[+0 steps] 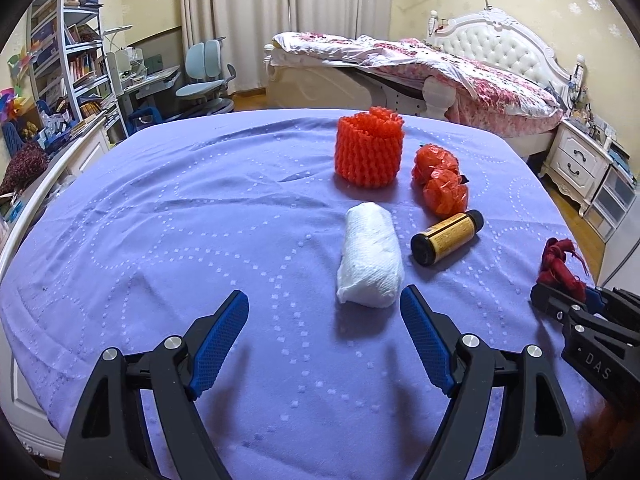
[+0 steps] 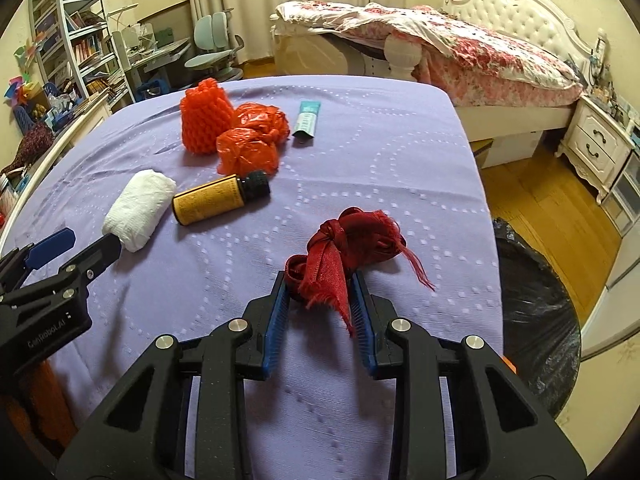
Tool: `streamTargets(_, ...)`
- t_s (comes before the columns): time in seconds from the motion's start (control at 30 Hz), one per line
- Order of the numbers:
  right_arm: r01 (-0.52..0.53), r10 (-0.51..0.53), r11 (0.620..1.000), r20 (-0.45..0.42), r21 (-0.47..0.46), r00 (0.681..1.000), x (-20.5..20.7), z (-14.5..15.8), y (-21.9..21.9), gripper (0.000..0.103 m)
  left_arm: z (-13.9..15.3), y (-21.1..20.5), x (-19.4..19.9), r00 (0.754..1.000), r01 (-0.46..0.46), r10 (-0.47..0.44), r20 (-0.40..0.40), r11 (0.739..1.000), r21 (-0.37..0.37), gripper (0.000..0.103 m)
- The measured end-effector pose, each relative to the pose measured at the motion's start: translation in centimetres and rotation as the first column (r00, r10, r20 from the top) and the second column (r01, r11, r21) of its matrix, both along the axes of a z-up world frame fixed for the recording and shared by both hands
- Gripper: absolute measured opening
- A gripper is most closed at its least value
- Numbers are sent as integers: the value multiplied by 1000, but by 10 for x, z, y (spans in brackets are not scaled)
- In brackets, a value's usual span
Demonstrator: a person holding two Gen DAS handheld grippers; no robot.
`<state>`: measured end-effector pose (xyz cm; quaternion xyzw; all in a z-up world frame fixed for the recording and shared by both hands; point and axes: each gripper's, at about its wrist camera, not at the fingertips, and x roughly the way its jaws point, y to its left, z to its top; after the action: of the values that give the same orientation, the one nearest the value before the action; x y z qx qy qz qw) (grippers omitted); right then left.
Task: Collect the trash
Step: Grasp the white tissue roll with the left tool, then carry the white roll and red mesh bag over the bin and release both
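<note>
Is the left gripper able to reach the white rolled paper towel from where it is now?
Probably yes: the left gripper stands open, the white rolled paper towel lies just ahead on the purple cloth, nothing between.

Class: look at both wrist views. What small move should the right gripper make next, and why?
Probably lift and carry it toward the black bag on the floor. The right gripper is already shut on the red ribbon, which lies on the purple cloth near that edge, while the left gripper is open.
</note>
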<state>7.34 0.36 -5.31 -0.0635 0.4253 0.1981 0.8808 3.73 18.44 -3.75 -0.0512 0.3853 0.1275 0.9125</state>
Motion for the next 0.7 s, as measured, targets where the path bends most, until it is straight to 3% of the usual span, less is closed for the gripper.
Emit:
streamTargets(0.3, 0, 0, 1000, 2, 2, 1000, 3, 0, -8, 31, -2, -5, 21, 1000, 21, -21, -6, 1000, -6, 80)
streamTargets(0.33, -1, 1, 1000, 2, 4, 1000, 3, 0, -8, 31, -3, -4, 23, 1000, 19, -20, -15, 1000, -13, 77)
streamTargets(0.37, -1, 1, 1000, 2, 6, 1000, 3, 0, -9, 31, -5, -4, 24, 1000, 20, -21, -20, 1000, -21, 67)
streamTargets(0.53, -1, 1, 1000, 2, 10, 1000, 3, 0, -8, 31, -10, -4, 25, 996, 73, -76, -40, 995, -69, 39)
streamTargets(0.7, 1, -1, 1000, 2, 19, 1000, 0, 0, -8, 30, -8, -7, 21, 996, 78, -80, -35, 995, -57, 36)
